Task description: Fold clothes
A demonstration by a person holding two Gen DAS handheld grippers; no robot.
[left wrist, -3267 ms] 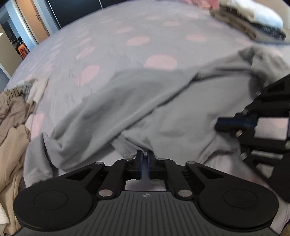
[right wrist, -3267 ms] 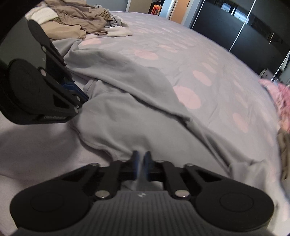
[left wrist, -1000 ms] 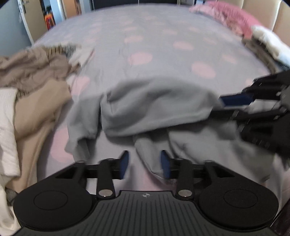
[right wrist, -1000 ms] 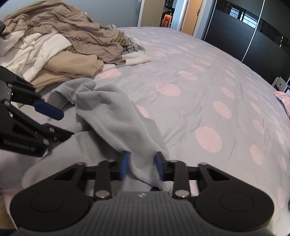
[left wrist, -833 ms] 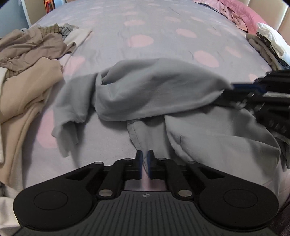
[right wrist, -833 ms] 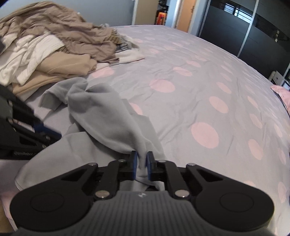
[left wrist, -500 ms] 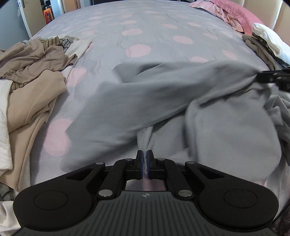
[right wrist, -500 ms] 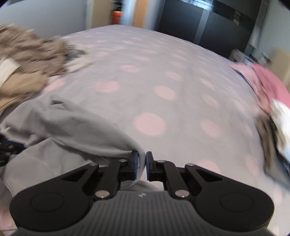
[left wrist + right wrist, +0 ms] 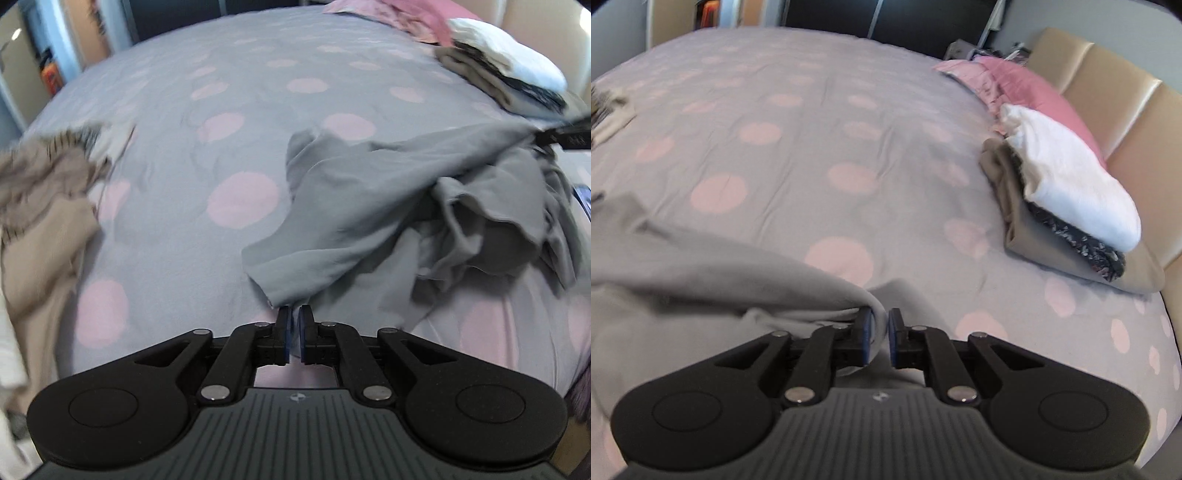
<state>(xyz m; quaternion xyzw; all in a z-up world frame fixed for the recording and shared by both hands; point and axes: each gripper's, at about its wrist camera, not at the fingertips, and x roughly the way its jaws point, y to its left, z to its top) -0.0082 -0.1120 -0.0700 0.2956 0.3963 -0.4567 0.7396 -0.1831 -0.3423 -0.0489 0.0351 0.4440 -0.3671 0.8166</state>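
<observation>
A bed [image 9: 229, 122] in grey cover with pink dots fills my left wrist view, with a dark wardrobe and a doorway behind it and a loose heap of beige clothes [image 9: 40, 206] at the left edge, waiting their turn. My left hand-held gripper [image 9: 294, 326] has its jaws pressed almost together on a low corner of the grey garment [image 9: 369, 206], which rises from that pinch and stretches off to the right, where the tip of my right hand-held gripper [image 9: 565, 136] holds its far end; the middle sags in bunched folds onto the bed. I judge I am holding two ends apart so the cloth can be opened out flat before any fold. In the right wrist view the same bed [image 9: 820, 122] runs to a padded beige headboard [image 9: 1108, 85], with a pink pillow [image 9: 1034, 85] and a stack of folded clothes [image 9: 1067, 206] set aside there, clear of my working area. The right hand-held gripper [image 9: 878, 332] is pinching a fold of the grey garment [image 9: 701, 273], its jaws narrow with cloth filling the gap; they have just eased open slightly, yet the fabric sits between them.
</observation>
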